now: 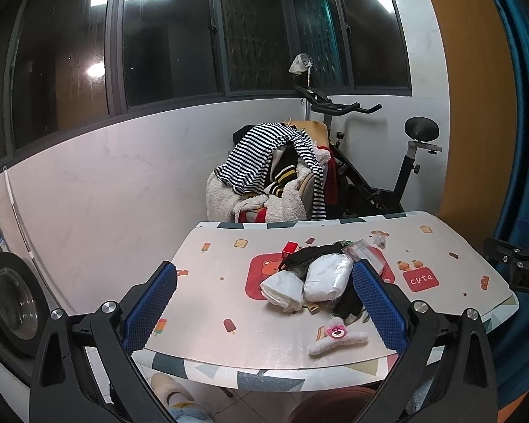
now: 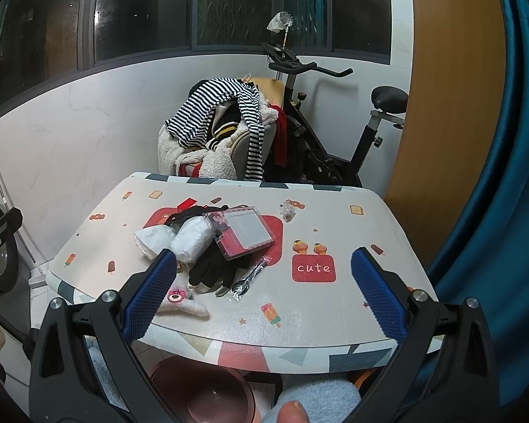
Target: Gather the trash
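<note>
Both claws are spread wide with nothing between the blue ribbed pads, hovering just off the near edge of the small desk (image 2: 335, 331) with its glossy cartoon-print cover (popsicles, toast, a red "cute" patch). The left claw (image 1: 264, 303) sits level and points at the clutter, its right pad lined up beside the pile; the right claw (image 2: 264, 292) is also level, looking over the near-right part of the desk. The trash is bunched around the middle of the desk, toward the left side in the right wrist view: two crumpled white plastic-wrapped bundles (image 1: 310, 282), soft and puffy looking, lying against a limp black fabric glove (image 2: 215, 268). A clear hard plastic rectangular case with a red backing (image 2: 243, 234) leans tilted on top of the glove. A thin shiny clear wrapper with a dark stick-shaped thing inside (image 2: 250, 276) lies just right of the glove. Near the near-left edge there's a fuzzy white plush hair clip with a pink bear face (image 1: 336, 335), apart from the pile. A small crinkly clear wrapper (image 2: 287, 211) sits alone toward the far edge, and a little red box (image 1: 290, 248) peeks out behind the pile. Behind the desk: a chair heaped with striped and fleecy clothes (image 1: 271, 172) and a black exercise bike (image 1: 388, 162).
</note>
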`<state>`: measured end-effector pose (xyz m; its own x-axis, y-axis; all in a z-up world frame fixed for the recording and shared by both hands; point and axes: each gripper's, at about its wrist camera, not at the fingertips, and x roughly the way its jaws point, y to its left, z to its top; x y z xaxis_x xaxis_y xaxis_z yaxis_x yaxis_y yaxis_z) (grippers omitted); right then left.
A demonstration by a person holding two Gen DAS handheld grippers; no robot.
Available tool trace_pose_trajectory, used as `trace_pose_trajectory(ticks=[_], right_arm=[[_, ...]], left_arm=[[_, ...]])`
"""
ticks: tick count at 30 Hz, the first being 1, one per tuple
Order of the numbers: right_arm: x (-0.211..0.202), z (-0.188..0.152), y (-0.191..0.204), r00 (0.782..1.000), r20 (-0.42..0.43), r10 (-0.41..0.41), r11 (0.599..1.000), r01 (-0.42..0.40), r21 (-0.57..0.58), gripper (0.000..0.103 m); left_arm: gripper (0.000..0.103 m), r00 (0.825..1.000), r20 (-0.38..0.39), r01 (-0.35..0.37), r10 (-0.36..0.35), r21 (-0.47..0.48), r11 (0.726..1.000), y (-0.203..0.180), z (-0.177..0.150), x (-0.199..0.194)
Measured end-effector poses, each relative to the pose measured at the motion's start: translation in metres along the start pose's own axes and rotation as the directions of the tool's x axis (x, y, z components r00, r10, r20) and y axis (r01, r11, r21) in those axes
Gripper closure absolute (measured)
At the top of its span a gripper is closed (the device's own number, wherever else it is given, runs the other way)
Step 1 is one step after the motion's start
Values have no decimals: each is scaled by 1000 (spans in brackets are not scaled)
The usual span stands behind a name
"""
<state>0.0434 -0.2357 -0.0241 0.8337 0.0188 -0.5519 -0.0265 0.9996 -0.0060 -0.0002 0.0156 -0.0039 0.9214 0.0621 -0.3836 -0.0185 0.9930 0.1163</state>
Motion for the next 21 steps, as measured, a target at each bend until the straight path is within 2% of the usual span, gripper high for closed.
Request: trace_pose_trajectory(ticks=[21], right_arm=[[-3, 2, 2, 1000, 8, 1, 1000, -1, 0, 6]], left_arm=[[5, 1000, -2, -10, 10, 0, 1000, 0, 0, 2]])
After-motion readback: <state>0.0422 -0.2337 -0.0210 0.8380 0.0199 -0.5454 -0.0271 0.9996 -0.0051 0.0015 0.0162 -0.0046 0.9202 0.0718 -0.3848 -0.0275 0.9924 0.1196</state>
